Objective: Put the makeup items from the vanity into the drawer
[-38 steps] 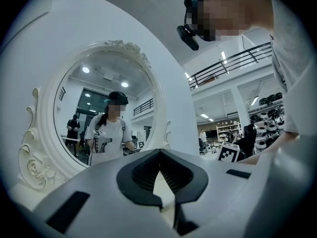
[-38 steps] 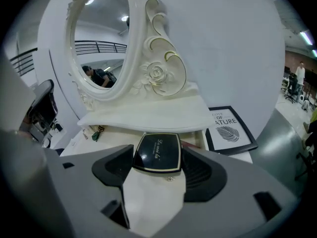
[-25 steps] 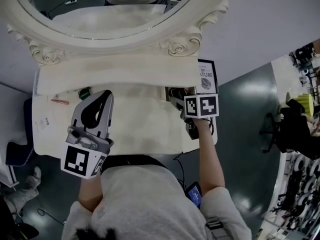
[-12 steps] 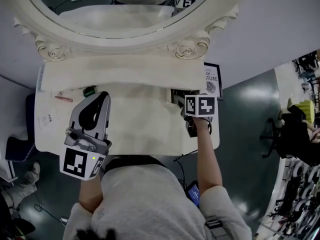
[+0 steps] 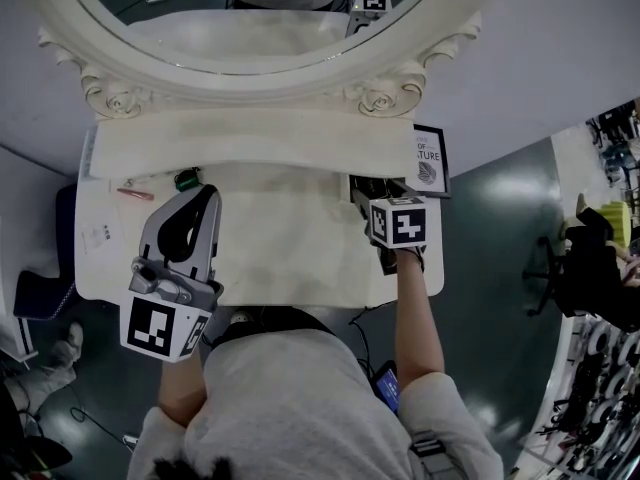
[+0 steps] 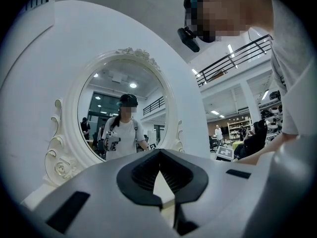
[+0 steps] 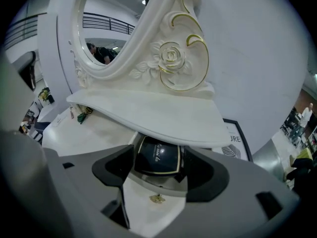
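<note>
1. The right gripper (image 7: 158, 165) had its jaws wide apart, one on each side of a dark jar (image 7: 157, 154) with a gold rim. The jar nearly filled the gap. Contact with its sides could not be confirmed.
2. The jar sat at the gripper's 12 o'clock, in the open drawer (image 7: 148, 209) under the shelf (image 7: 163, 113). The drawer front carried a small gold knob (image 7: 157, 198), which lay between the jaws on the near side of the jar.
3. In the head view the drawer was at the right end of the vanity (image 5: 290, 238). A framed print (image 5: 428, 160) stood at the gripper's 1 o'clock, just beside the drawer.
4. The left gripper (image 6: 159, 157) had its jaws closed tip to tip, with nothing between them. It was held over the vanity's left front, well apart from the drawer.
5. A green item (image 5: 186, 179) lay at the left gripper's 12 o'clock, near the jaw tips.
6. A pink stick (image 5: 134, 194) lay at its 10 o'clock, with a white card (image 5: 98, 234) at 9 o'clock.
7. The oval mirror (image 5: 240, 18) rose behind the shelf at 12 o'clock.
</note>
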`<move>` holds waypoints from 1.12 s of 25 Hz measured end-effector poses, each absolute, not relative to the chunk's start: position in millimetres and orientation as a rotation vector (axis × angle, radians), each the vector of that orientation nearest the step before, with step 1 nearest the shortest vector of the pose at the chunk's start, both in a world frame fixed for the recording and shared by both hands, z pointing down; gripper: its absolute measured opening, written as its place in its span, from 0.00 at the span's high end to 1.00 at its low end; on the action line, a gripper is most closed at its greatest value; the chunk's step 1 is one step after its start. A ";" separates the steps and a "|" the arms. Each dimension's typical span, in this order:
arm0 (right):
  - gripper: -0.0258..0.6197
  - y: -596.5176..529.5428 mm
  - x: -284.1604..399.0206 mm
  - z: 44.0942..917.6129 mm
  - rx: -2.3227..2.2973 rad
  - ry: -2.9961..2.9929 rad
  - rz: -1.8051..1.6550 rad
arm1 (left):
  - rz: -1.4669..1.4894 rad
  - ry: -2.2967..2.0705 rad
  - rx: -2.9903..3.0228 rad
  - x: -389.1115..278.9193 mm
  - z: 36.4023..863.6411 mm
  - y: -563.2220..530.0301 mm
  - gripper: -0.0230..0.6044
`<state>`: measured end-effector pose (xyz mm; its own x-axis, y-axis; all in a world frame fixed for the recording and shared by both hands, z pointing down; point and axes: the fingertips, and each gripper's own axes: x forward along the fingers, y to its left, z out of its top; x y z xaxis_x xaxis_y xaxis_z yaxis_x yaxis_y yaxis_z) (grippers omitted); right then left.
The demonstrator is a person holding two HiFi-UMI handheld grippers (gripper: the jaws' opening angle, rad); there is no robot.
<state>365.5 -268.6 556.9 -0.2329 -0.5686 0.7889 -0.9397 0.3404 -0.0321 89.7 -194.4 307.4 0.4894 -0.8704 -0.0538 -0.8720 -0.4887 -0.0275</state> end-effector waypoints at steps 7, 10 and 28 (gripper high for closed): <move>0.50 -257.0 361.8 531.0 1.430 -1.975 0.689 | 0.050 1.545 -2.667 80.9 301.2 -184.0 0.94; 0.56 -245.4 357.0 518.4 1.469 -2.009 0.690 | 0.059 1.532 -2.665 76.9 296.4 -178.6 0.94; 0.92 -179.6 297.8 443.1 1.606 -2.265 0.519 | 0.104 1.442 -2.685 58.2 277.1 -138.6 0.94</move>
<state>297.8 -179.6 443.1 -0.3198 -0.8315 0.4542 -0.9463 0.3038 -0.1102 58.2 -138.6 277.1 0.5513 -0.8279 -0.1033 -0.8342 -0.5493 -0.0492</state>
